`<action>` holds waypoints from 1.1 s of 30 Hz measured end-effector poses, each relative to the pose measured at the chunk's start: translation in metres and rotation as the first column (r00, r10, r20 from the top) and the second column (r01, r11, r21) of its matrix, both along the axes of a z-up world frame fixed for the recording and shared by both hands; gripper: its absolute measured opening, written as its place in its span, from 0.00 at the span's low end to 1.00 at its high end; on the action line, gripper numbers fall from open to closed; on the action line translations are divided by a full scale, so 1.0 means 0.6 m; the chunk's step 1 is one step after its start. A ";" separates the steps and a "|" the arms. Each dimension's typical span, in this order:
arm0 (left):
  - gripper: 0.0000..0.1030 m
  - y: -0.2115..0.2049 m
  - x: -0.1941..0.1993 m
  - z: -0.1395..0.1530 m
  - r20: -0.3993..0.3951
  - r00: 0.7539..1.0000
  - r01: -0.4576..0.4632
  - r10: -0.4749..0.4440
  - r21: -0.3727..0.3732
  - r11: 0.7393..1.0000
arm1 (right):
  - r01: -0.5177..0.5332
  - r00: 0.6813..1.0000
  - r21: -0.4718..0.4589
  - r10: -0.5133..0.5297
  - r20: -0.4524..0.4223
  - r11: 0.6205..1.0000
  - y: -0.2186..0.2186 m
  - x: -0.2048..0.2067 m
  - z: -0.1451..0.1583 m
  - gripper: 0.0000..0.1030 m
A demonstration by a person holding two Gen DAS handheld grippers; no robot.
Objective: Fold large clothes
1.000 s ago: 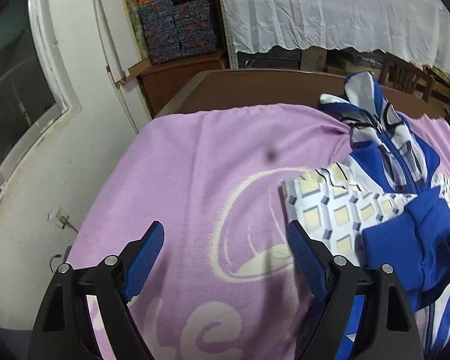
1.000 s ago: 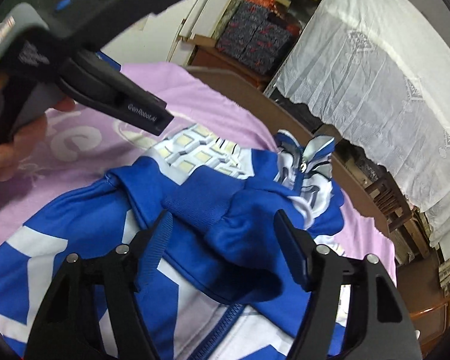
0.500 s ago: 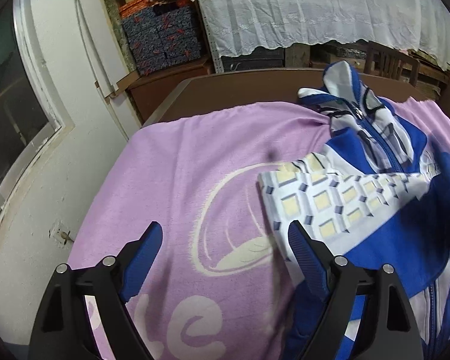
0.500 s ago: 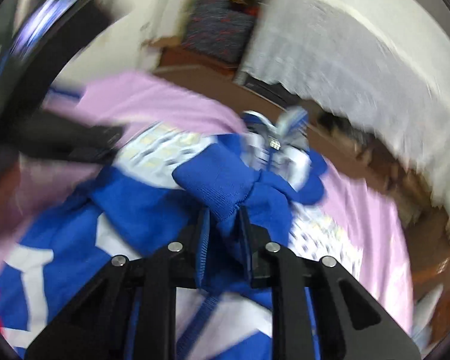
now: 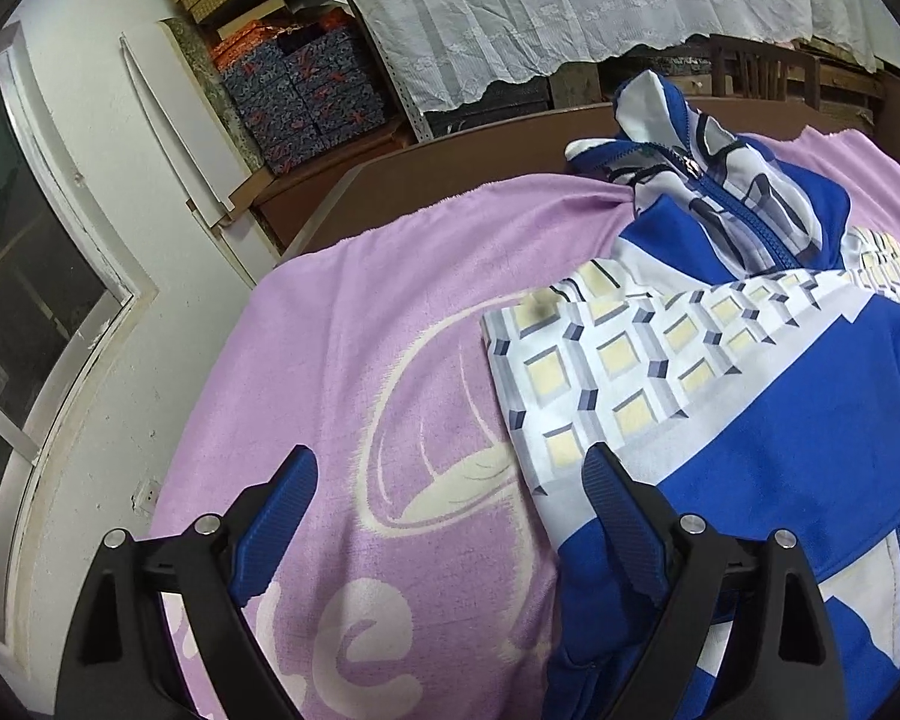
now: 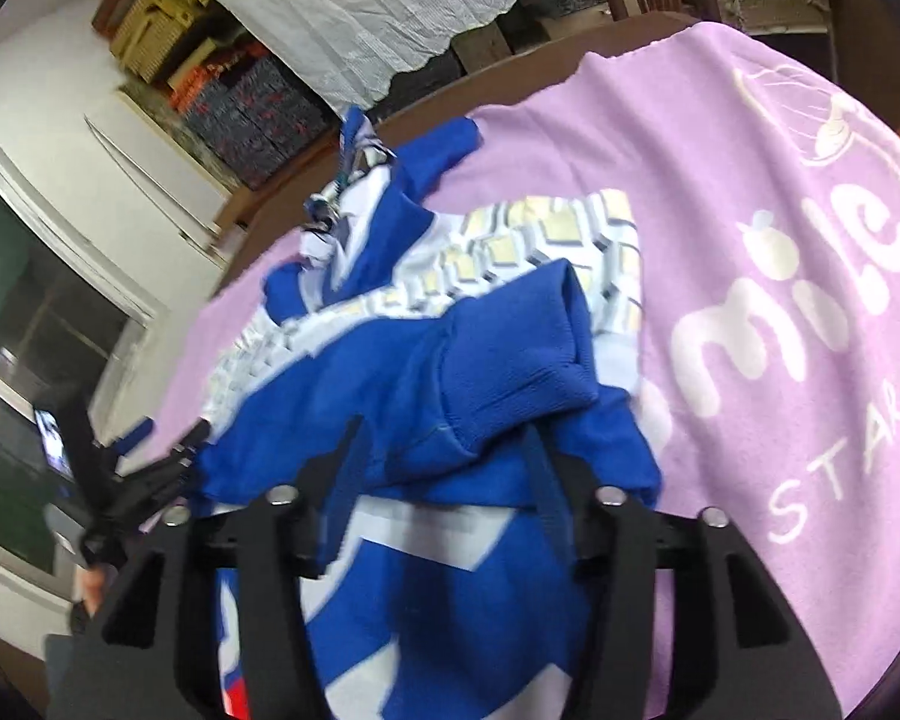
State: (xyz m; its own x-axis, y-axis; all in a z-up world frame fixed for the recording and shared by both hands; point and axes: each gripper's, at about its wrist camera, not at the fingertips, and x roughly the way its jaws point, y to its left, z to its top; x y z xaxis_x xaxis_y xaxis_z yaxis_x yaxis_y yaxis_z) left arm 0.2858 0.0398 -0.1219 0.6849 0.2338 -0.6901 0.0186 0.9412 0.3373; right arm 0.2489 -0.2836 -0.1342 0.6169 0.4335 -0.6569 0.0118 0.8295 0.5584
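Jacket [image 5: 768,420] first: it's a blue and white zip-up with a cream-and-grey cube print, lying half folded on a lilac blanket [image 5: 354,360], collar end toward the far edge of the table. In the right wrist view a blue sleeve with a ribbed cuff [image 6: 528,372] is folded across the body of the jacket.

Right gripper [image 6: 444,450] sits right over that sleeve; its jaws have just been opening and are now parted, with the blue fabric bunched between them, but I can't see the pads pressing on it. The shot's a bit blurry, so take that loosely.

Left gripper [image 5: 450,492] is spread wide over the blanket, nothing between the fingers. Its right finger is just beside the jacket's near edge.

The blanket has a cream print, a big swirly circle and lettering, and it covers most of a dark brown wooden table [image 5: 450,174]. Past the table there's a white lace curtain [image 5: 570,6], stacked patterned boxes [image 5: 306,96] on a low cabinet, and a wooden chair [image 5: 756,69]. A white wall with a window [image 5: 24,276] runs along the left.
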 end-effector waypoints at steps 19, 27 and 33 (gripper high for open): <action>0.94 0.034 0.007 0.033 0.013 0.999 -0.048 0.050 -0.127 0.991 | 0.192 0.980 -0.152 -0.179 0.092 0.970 -0.048 -0.045 0.028 0.52; 0.94 -0.096 0.009 0.092 -0.004 0.986 0.160 -0.165 -0.207 0.965 | -0.018 0.992 -0.155 0.037 0.120 0.988 0.021 0.016 0.089 0.42; 0.94 -0.145 0.040 0.041 -0.059 0.977 0.186 -0.204 -0.229 0.955 | -0.085 0.995 -0.144 0.091 0.031 0.986 0.057 0.060 0.046 0.42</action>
